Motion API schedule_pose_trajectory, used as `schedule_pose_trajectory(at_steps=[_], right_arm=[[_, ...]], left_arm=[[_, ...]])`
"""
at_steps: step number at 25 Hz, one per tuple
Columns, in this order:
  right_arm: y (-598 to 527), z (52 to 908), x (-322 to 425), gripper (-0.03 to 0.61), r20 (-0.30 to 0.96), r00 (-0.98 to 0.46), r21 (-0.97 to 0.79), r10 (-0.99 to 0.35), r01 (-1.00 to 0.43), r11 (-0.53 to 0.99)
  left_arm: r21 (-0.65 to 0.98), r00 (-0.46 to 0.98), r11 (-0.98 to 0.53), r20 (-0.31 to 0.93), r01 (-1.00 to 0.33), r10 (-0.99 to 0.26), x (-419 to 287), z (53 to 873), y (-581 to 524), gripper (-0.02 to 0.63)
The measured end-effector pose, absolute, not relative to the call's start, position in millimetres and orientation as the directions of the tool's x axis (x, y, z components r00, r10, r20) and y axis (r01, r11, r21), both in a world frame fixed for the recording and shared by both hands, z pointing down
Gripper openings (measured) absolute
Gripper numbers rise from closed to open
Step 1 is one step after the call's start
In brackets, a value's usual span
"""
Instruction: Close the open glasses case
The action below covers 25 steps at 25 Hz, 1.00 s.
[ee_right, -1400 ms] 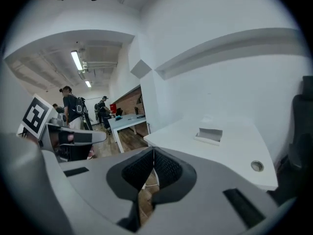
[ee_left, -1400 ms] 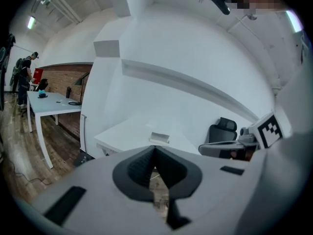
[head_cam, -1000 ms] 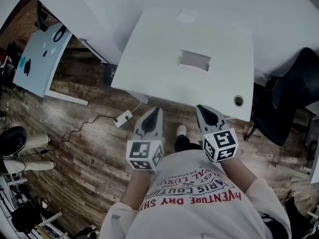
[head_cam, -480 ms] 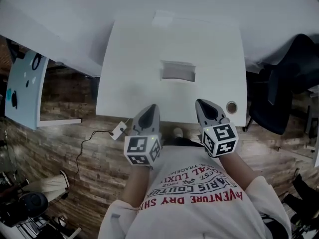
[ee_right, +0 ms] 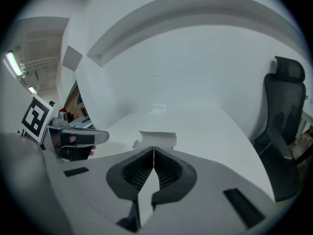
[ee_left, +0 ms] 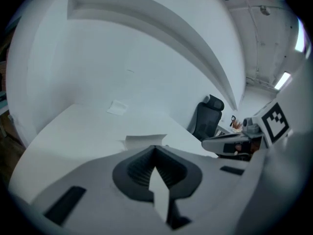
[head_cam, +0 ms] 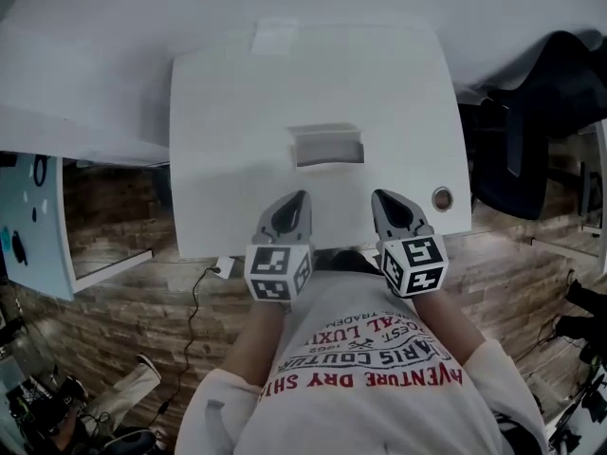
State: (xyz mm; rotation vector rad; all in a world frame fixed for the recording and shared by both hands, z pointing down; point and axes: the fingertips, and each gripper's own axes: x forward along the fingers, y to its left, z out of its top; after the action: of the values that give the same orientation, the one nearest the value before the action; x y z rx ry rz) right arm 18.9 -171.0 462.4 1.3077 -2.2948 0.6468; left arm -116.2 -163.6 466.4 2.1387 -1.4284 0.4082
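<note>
Left gripper (head_cam: 295, 199) and right gripper (head_cam: 384, 201) are both pinched shut and empty, probably just staging. The open glasses case (head_cam: 325, 147) sits ahead between their tips.

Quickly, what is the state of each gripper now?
Left gripper: shut, holding nothing.
Right gripper: shut, holding nothing.

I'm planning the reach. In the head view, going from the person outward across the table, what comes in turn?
Left gripper and right gripper side by side at the near edge → glasses case → small paper slip at the far edge.
</note>
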Motion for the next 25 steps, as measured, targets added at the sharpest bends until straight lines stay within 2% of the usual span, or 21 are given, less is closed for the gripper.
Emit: schedule_pose_trajectory(at_steps=[9, 17, 25], right_arm=[[-193.3, 496.2, 4.9, 0.012, 0.647, -0.403, -0.173, -0.647, -0.904, 0.39], [-209.8, 515.9, -0.1, 0.012, 0.687, -0.37, -0.157, -0.626, -0.916, 0.37], [-243.1, 512.3, -5.4, 0.012, 0.663, -0.363, -0.151, -0.655, -0.921, 0.359]], left_arm=[[0.265, 0.442, -0.36, 0.646, -0.895, -0.623, -123.5, 538.1, -193.1, -0.002], [0.31, 0.46, -0.343, 0.675, -0.887, -0.577, -124.1, 570.1, -208.0, -0.002], [0.356, 0.477, -0.318, 0.682, -0.879, -0.554, -125.1, 579.0, -212.4, -0.002]])
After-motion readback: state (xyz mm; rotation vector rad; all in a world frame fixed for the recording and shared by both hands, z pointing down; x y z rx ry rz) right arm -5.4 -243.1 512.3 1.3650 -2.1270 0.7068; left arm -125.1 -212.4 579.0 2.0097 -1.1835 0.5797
